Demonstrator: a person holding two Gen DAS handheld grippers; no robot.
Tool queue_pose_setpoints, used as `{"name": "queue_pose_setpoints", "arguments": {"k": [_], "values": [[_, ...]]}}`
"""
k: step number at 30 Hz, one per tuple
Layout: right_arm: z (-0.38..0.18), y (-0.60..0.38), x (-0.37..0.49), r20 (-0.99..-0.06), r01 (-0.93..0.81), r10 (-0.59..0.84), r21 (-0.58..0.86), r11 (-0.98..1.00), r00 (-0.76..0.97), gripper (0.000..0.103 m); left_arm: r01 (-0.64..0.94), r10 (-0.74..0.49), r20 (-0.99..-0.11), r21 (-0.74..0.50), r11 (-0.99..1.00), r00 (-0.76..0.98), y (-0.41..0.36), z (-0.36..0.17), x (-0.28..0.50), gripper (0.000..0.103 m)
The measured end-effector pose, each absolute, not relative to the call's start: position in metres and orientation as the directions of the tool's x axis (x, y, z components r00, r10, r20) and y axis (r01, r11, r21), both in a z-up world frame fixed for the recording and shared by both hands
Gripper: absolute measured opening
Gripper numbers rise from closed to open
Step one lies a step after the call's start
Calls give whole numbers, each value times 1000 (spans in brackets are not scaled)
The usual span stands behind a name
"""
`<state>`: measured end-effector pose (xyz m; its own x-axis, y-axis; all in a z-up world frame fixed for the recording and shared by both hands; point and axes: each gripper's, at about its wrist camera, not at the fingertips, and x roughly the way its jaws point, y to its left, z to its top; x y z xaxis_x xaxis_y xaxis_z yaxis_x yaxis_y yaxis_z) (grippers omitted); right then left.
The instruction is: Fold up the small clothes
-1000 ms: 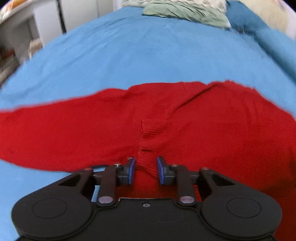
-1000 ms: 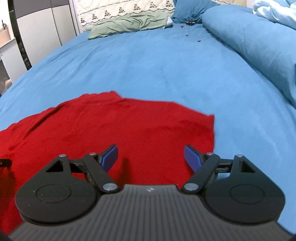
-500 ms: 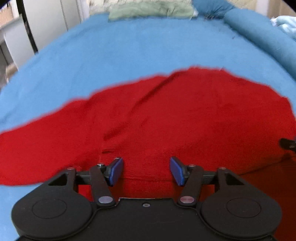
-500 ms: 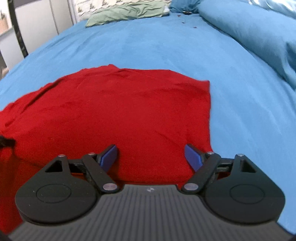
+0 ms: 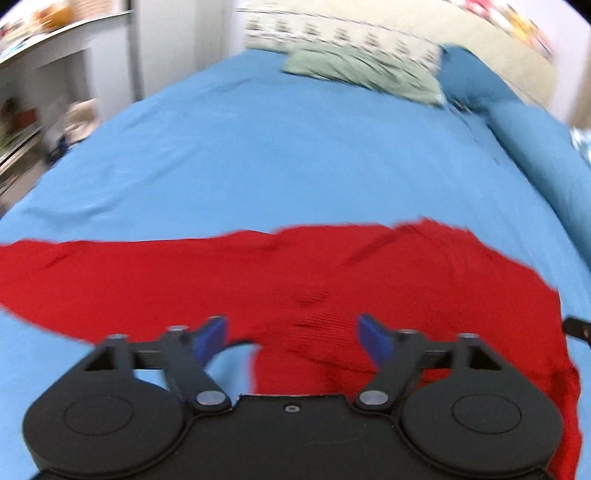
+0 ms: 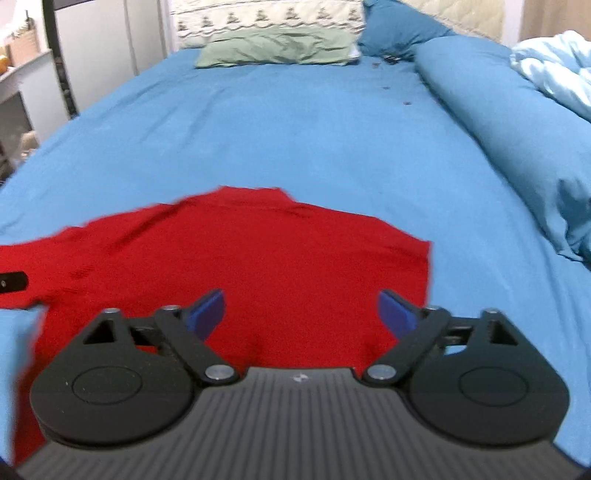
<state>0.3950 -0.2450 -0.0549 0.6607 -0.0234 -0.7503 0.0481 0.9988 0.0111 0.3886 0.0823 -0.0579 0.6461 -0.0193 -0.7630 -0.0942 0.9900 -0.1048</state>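
A red knit garment (image 5: 332,280) lies spread on the blue bed sheet (image 5: 280,155), with a sleeve stretching to the left. It also shows in the right wrist view (image 6: 258,258), with its right edge near my right finger. My left gripper (image 5: 291,338) is open and empty, just above the garment's near edge by a ribbed part. My right gripper (image 6: 301,314) is open and empty, above the garment's right half. Both views are blurred.
A green pillow (image 6: 277,46) and a patterned pillow (image 6: 266,16) lie at the head of the bed. A rolled blue duvet (image 6: 517,129) runs along the right side. Shelves and a cabinet (image 5: 44,92) stand left of the bed.
My left gripper let go of the garment and opened wide. Both grippers have lifted and pulled back, so more of the bed shows. The garment lies flat.
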Motion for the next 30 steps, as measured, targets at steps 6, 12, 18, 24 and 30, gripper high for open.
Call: {"name": "queue_pose_setpoints", "arguments": {"k": [6,12,18,24,30], "values": [[-34,-177,397,-786,20,51,80,997,616,103,-371,104,-782,-170,913,614,206,-58,372,97],[-53,-109,400,-815,2,102,125,992,571,103,-541,154,-768,-278,793,621,320,-94,362,87],[-79,-73,399,-820,-21,117,127,992,561,103,-566,172,-783,-261,782,598,359,-133,388,62],[-96,-71,398,-813,-14,130,148,989,568,103,-625,236,-768,-258,737,596,371,-141,383,31],[-102,-85,400,-797,0,129,160,987,590,103,-624,276,-749,-226,748,602,367,-127,398,4]]}}
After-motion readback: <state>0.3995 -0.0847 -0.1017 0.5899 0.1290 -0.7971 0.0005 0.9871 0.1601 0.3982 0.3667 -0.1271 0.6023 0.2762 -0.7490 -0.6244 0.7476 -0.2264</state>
